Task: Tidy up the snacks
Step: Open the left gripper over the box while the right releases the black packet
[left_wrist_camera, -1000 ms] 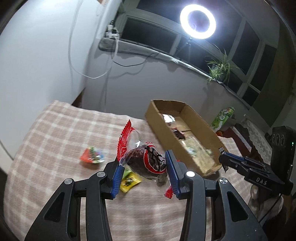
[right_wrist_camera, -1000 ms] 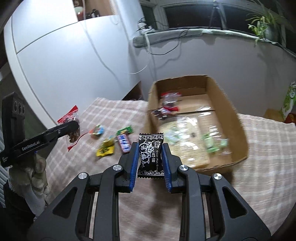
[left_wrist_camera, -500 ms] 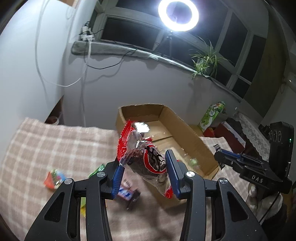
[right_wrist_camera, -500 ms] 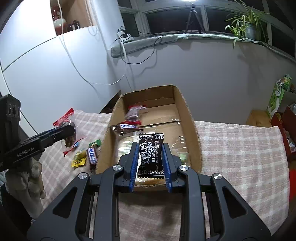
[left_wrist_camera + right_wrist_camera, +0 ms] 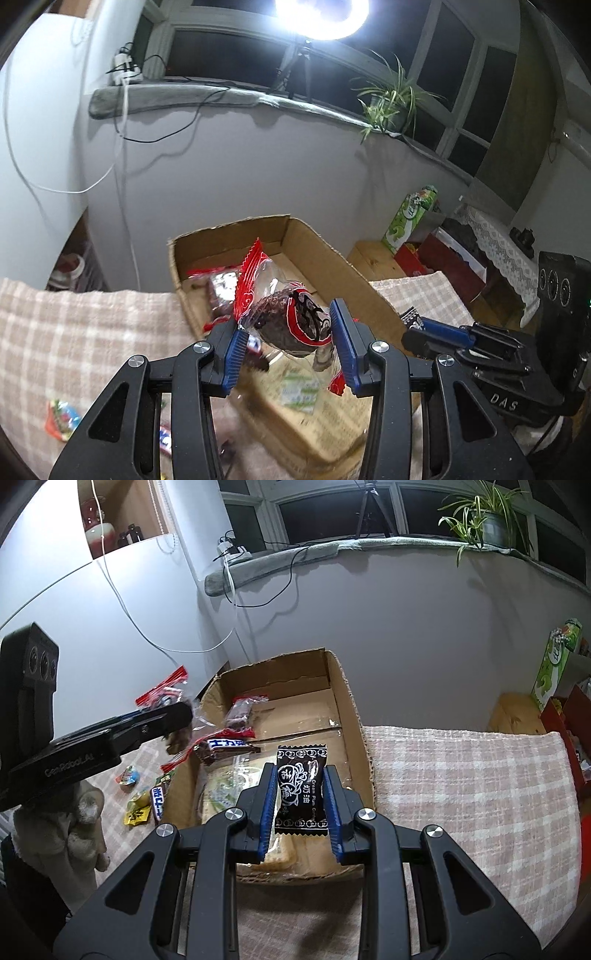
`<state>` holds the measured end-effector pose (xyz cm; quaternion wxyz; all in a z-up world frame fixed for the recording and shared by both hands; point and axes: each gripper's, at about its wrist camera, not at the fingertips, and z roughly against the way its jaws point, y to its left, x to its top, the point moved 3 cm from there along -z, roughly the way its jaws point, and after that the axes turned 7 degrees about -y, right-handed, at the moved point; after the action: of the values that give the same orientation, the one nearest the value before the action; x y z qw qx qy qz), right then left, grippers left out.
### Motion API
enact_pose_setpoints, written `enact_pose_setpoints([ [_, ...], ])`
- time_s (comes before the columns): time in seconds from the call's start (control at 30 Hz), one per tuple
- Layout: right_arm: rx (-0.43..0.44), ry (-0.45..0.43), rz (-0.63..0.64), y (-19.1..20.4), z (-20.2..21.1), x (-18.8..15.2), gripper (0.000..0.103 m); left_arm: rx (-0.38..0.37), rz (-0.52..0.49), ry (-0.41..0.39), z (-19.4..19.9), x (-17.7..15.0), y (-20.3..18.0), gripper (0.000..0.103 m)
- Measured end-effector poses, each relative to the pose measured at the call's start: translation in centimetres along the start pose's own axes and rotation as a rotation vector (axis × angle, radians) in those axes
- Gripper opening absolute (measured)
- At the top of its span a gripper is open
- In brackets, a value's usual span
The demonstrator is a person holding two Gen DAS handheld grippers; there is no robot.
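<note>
Right wrist view: black, white-printed candy packet (image 5: 301, 788) upright, clamped between right gripper (image 5: 300, 805) fingers

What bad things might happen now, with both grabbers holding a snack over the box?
1. The left gripper pinches a puffy, crinkly red-and-clear snack bag; that slippery wrapper might slide out and land outside the cardboard box.
2. The right gripper holds a black candy packet near the box's front wall, so letting go now might drop it on the checked cloth.
3. Both grippers hover close together and might bump.
</note>
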<state>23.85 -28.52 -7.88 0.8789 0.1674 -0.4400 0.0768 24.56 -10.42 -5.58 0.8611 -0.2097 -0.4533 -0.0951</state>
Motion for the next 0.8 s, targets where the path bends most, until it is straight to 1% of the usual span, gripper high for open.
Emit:
enact_pose_setpoints([
  [0.37, 0.011, 0.016, -0.012, -0.7, -1.5, 0.1, 0.026, -0.012, -0.026, 0.034, -2.9, 0.7, -1.0, 0.042],
  [0.63, 0.018, 0.031, -0.017, -0.8, -2.0, 0.0, 0.026, -0.011, -0.034, 0.051, -3.7, 0.6, -1.5, 0.043],
  [0.8, 0.018, 0.036, -0.017, -1.0, -2.2, 0.1, 0.027, -0.006, -0.035, 0.047, -3.6, 0.7, -1.6, 0.044],
])
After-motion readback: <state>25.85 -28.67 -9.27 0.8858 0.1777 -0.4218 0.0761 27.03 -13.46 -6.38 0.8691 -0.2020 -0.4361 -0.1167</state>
